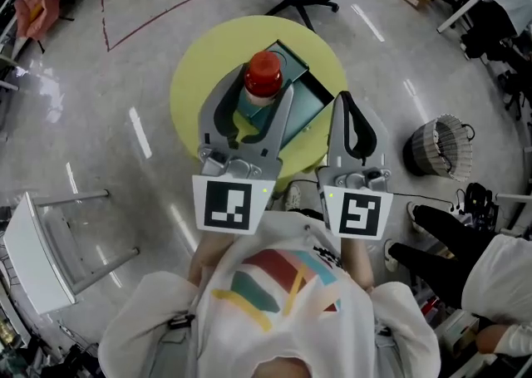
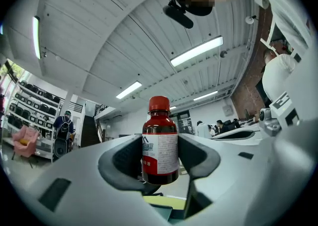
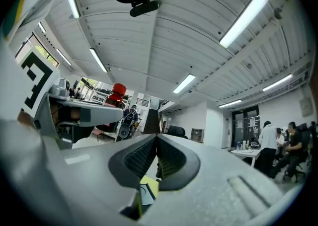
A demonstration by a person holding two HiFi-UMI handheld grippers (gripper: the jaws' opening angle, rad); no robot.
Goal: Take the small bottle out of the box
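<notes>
Small bottle point(image 2: 160, 143) is clamped at its labelled body by the left tongs point(image 1: 253, 98), one pad on each side. It's upright: long axis vertical, red cap up toward the head camera, dark base down. It's held in the air over the near-left part of the open teal box point(image 1: 303, 102) on the round yellow bench point(image 1: 195, 94). Right tongs point(image 3: 157, 143) are closed on nothing, pads touching, just right of the box.

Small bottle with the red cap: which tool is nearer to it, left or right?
Left. The left tool is shut on the small bottle, holding it upright. The right tool, shut and empty, hangs off to the bottle's right, apart from it.
</notes>
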